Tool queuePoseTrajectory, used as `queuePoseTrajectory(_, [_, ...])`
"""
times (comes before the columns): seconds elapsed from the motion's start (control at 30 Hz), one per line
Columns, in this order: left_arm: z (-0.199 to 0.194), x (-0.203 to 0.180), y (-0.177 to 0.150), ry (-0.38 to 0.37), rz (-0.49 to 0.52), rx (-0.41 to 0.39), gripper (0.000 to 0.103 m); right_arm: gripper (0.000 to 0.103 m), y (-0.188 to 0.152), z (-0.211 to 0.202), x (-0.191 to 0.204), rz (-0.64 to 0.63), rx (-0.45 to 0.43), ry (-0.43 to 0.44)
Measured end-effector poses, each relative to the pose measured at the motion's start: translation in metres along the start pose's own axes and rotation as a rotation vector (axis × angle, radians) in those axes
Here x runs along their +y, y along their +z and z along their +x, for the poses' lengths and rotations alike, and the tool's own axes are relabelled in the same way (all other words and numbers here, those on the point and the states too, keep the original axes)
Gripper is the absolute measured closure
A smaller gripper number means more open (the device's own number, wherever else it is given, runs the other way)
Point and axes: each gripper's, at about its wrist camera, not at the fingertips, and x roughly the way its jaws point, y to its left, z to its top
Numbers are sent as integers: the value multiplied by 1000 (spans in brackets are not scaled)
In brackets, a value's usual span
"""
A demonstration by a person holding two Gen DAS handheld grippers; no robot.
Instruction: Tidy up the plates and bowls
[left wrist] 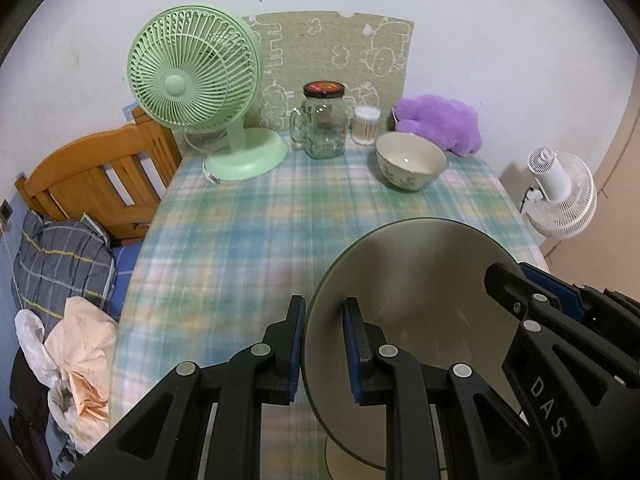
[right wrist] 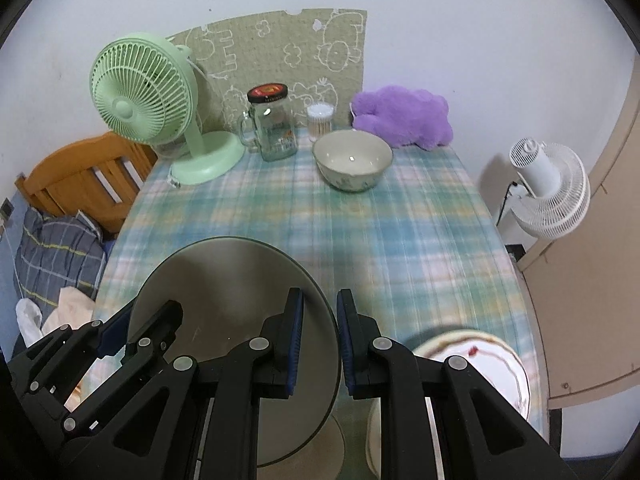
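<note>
A grey round plate (left wrist: 420,300) is held up off the checked tablecloth between both grippers; it also shows in the right wrist view (right wrist: 232,292). My left gripper (left wrist: 324,344) straddles its left rim with a gap at each pad. My right gripper (right wrist: 320,340) straddles its right rim the same way. The right gripper's fingers (left wrist: 520,296) show at the plate's far edge. A cream floral bowl (left wrist: 411,163) stands at the back of the table (right wrist: 353,165). A white plate with a gold rim (right wrist: 496,364) lies near the front right.
At the back stand a green fan (left wrist: 200,92), a glass jar mug (left wrist: 322,124), a cotton swab tub (left wrist: 366,126) and a purple plush (left wrist: 438,124). A wooden headboard (left wrist: 100,176) is left of the table. A white fan (right wrist: 548,192) stands right.
</note>
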Motion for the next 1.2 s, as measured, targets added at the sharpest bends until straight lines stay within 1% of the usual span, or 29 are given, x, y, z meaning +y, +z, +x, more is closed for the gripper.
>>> queuePoseTrajectory(0.3, [-7,-10,-37,-19,11,27,87,82,-37,-7,-8,-2,29,-2])
queuePoseTrajectory(0.63, [2,-16,-65,-26,23,76,87,83,-71,-2,-16,3,70,13])
queuePoseTrajectory(1.0, [26,-15,-79,-17,19,161,87,83,-89,19,-15,5,146,17])
queuePoseTrajectory(1.2, [30,-19,-79,16,33,152,87,83,-89,31,-18,17,171,35])
